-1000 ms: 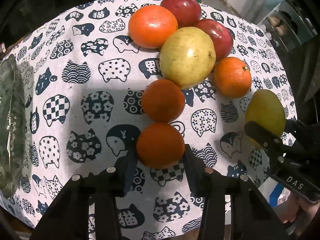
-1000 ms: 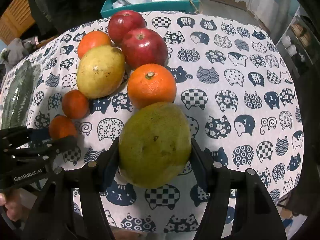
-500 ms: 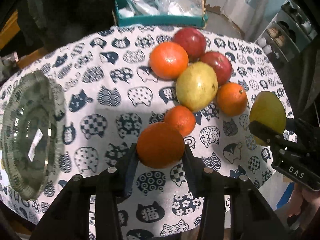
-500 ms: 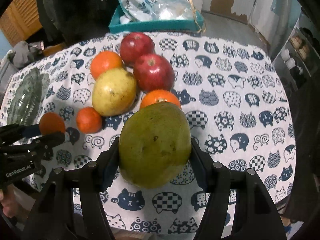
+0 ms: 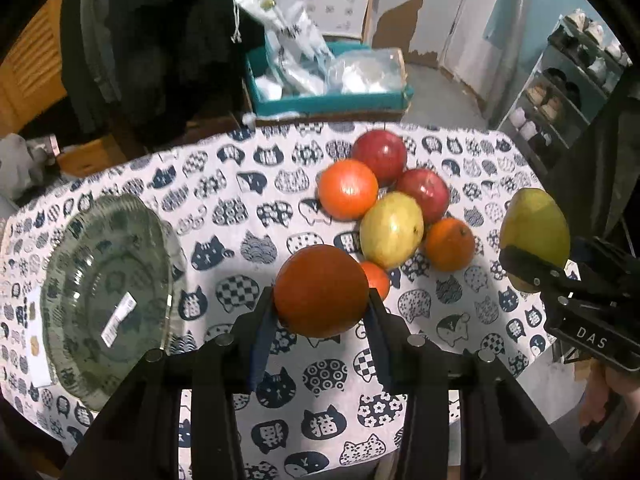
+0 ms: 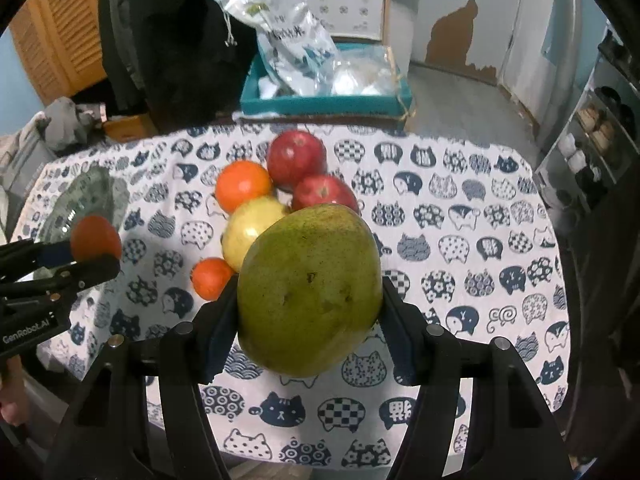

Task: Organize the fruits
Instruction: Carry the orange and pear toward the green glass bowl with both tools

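My left gripper (image 5: 320,304) is shut on a small orange (image 5: 321,291) and holds it well above the table. My right gripper (image 6: 308,300) is shut on a large green mango (image 6: 310,290), also held high; it shows at the right of the left wrist view (image 5: 534,230). On the cat-print tablecloth (image 5: 248,248) a cluster remains: two red apples (image 5: 380,157) (image 5: 425,194), a big orange (image 5: 348,190), a yellow-green mango (image 5: 391,230), an orange (image 5: 450,244) and a small orange (image 5: 376,278) partly hidden behind my held one. A glass plate (image 5: 106,300) lies at the left.
A teal box (image 5: 328,102) with plastic bags stands beyond the table's far edge. A shelf rack (image 5: 560,92) is at the far right. A paper label (image 5: 118,318) shows on the plate. The table's right edge is close to the right gripper.
Both grippers have risen and pulled back with their fruit; the table looks farther away. The glass plate has come fully into the left wrist view.
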